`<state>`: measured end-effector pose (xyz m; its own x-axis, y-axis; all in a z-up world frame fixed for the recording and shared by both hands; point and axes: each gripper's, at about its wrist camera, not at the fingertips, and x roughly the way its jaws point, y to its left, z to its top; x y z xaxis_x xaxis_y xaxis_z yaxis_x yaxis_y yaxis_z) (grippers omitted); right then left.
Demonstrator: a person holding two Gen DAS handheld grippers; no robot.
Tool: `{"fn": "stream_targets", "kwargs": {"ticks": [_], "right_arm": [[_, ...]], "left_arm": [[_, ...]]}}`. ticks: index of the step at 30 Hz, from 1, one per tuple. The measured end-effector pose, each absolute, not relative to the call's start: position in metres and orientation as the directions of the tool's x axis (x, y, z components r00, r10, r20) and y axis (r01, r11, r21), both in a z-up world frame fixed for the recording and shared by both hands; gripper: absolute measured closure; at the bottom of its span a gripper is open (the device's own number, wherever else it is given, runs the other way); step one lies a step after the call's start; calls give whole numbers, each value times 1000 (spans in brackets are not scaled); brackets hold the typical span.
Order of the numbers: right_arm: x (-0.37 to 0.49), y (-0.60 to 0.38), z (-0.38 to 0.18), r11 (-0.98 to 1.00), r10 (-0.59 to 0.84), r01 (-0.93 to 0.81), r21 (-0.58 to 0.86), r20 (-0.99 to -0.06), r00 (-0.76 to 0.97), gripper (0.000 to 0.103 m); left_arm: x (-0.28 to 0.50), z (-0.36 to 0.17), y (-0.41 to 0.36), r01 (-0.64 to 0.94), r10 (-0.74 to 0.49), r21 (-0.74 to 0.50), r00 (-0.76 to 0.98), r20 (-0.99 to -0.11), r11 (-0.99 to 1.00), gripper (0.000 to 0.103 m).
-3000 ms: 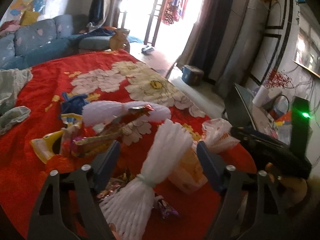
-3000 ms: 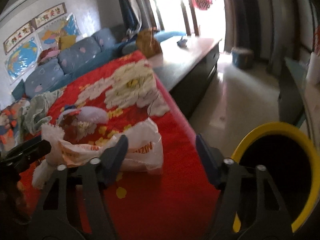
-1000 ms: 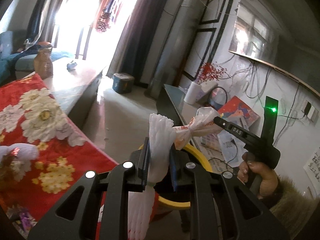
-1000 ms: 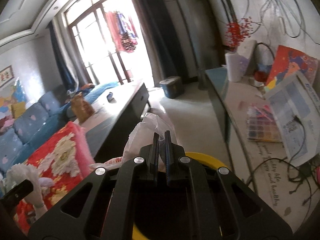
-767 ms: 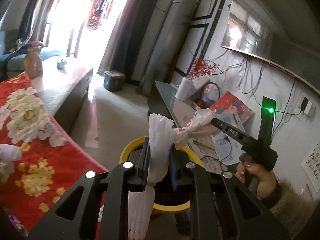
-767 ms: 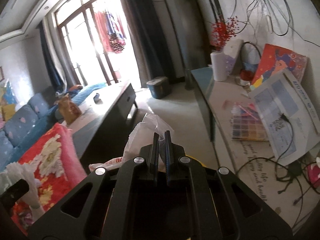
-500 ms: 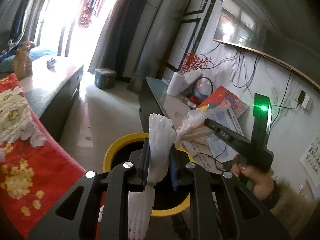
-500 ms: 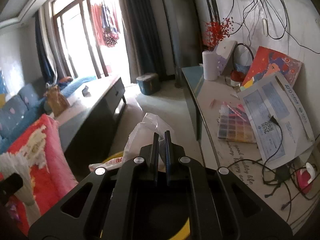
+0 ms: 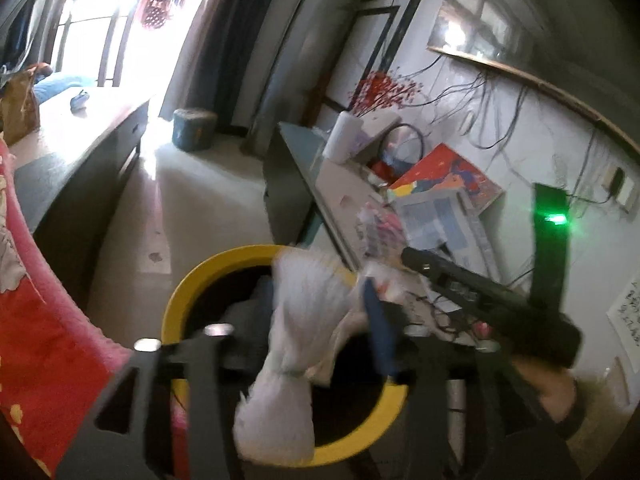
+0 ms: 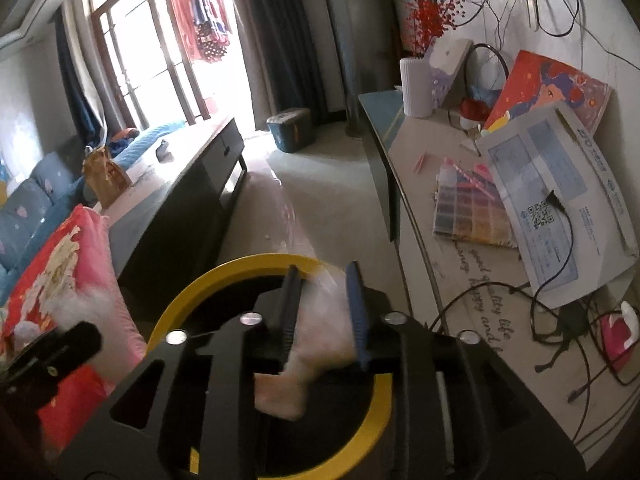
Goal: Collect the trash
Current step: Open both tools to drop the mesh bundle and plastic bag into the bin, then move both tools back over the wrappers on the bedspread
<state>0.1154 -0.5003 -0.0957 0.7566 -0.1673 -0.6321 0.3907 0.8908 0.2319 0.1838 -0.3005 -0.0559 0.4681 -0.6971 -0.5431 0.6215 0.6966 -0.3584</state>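
Releasing over my yellow-rimmed bin point(image 9: 176, 308): left gripper point(image 9: 316, 320), jaws opening, white foam netting point(image 9: 296, 332) loose between them, long axis running down-frame into the bin mouth at lower centre. Right gripper point(image 10: 322, 312), jaws opening, pale plastic bag point(image 10: 316, 356) slipping directly above the same mouth. Only the left view shows my hand point(image 9: 548, 384) on the right gripper; only the right view shows the desk papers point(image 10: 560, 200).

Pale floor point(image 10: 332, 184): yellow-rimmed bin point(image 10: 240, 268), blue box point(image 10: 290, 128) standing.
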Motion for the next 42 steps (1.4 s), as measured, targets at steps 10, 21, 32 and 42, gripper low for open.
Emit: {"fn": "stream_targets", "kwargs": {"ticks": [10,21,32,42], "right_arm": [[114,-474,-80,914,-102,308,264,-585,805,56],[112,-408,-49,963,11,131,235,-521,854,42],[108,-356,-31,972,134,-20,234,-483,866,36],[111,-300,-29,956,273,-176,235,-495,825,36]], "left_arm": [[183,-40,-257,525,-586,-289,587,-558,801,8],[172,-15,-193,392,-453,-232,706,-545,890,7],[148,-3,-126,276,-339,-197,799,-496,941,7],[137,4,-68,138,-212,-188,857,-470,972,7]]}}
